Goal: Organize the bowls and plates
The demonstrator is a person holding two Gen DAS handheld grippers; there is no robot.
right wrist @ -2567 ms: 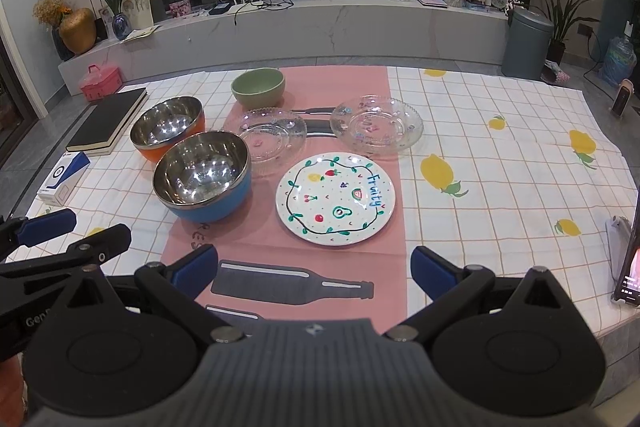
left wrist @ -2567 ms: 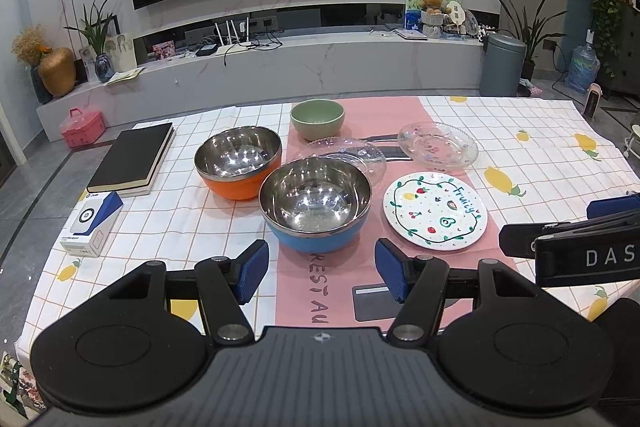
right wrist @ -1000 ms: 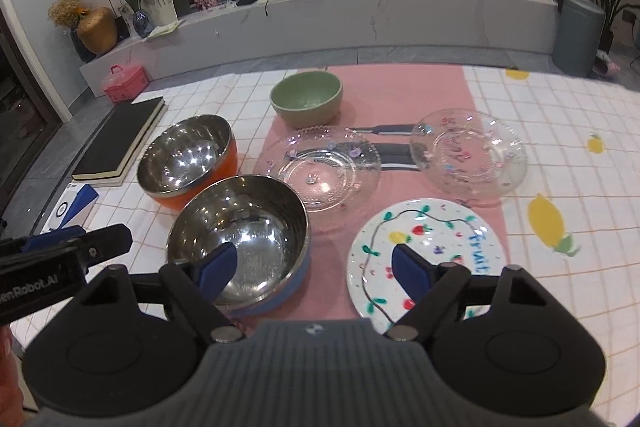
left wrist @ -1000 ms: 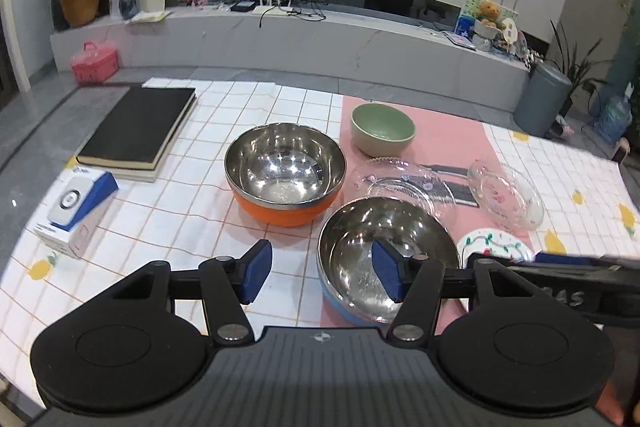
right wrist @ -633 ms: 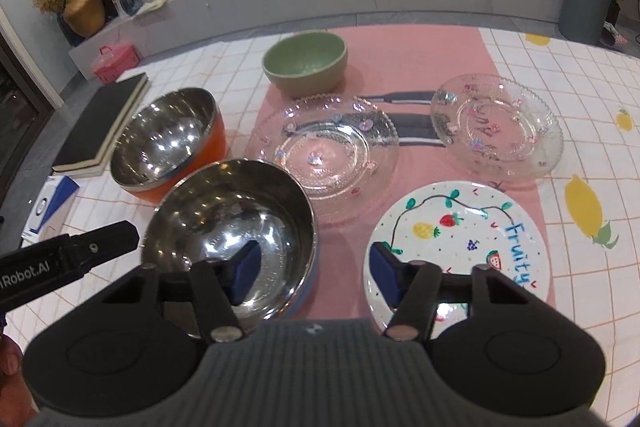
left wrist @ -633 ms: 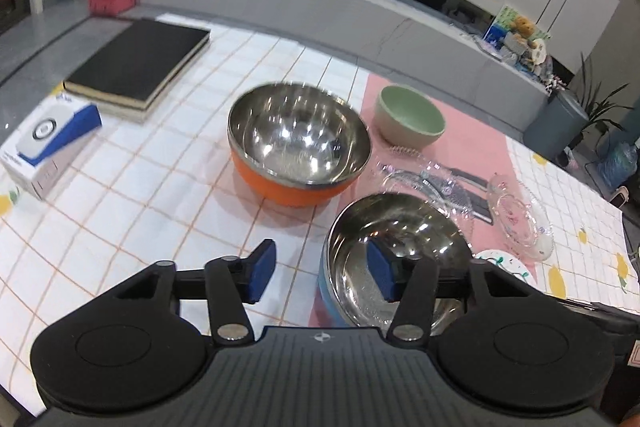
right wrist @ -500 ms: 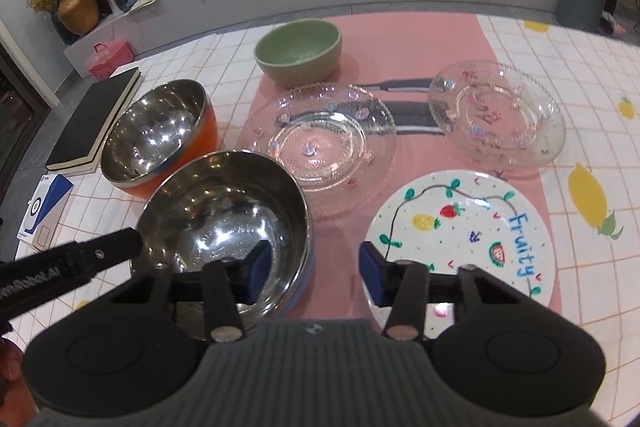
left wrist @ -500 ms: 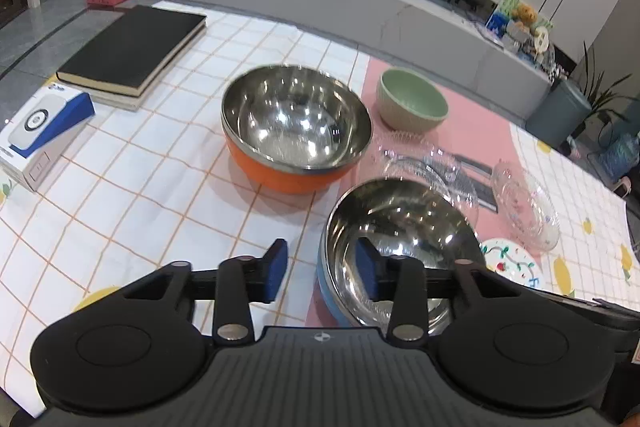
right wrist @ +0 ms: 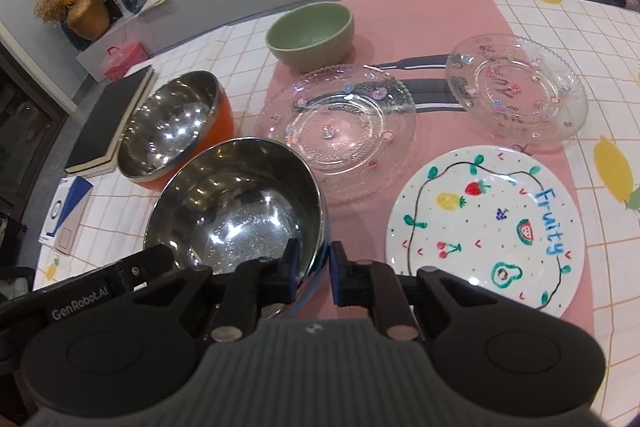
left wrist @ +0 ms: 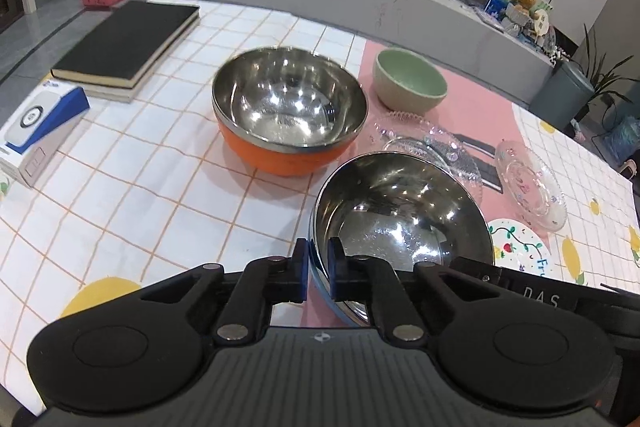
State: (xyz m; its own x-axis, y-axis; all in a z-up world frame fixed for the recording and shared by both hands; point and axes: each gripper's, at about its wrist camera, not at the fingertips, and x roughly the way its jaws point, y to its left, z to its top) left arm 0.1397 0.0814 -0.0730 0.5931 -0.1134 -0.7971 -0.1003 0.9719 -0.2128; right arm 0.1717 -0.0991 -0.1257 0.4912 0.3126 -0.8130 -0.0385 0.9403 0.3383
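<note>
The left gripper (left wrist: 318, 267) is clamped on the near-left rim of the blue-sided stainless steel bowl (left wrist: 400, 215), one finger inside the rim and one outside. The right gripper (right wrist: 310, 273) is clamped on the near-right rim of that bowl (right wrist: 236, 203) in the same way. The bowl sits on the surface (left wrist: 140, 195), which is covered by a white checked cloth with a pink centre strip.

Just beyond the blue bowl to the left stands the orange-sided stainless steel bowl (right wrist: 176, 127). Directly beyond the blue bowl lies a clear glass plate with a beaded rim (right wrist: 340, 131), and past it a pale green ceramic bowl (right wrist: 312, 35). Right of the blue bowl lies the white plate painted with fruit (right wrist: 488, 223), and beyond that plate a second clear glass plate (right wrist: 516, 91). Far left of the orange bowl lies a black book (left wrist: 128, 39).
</note>
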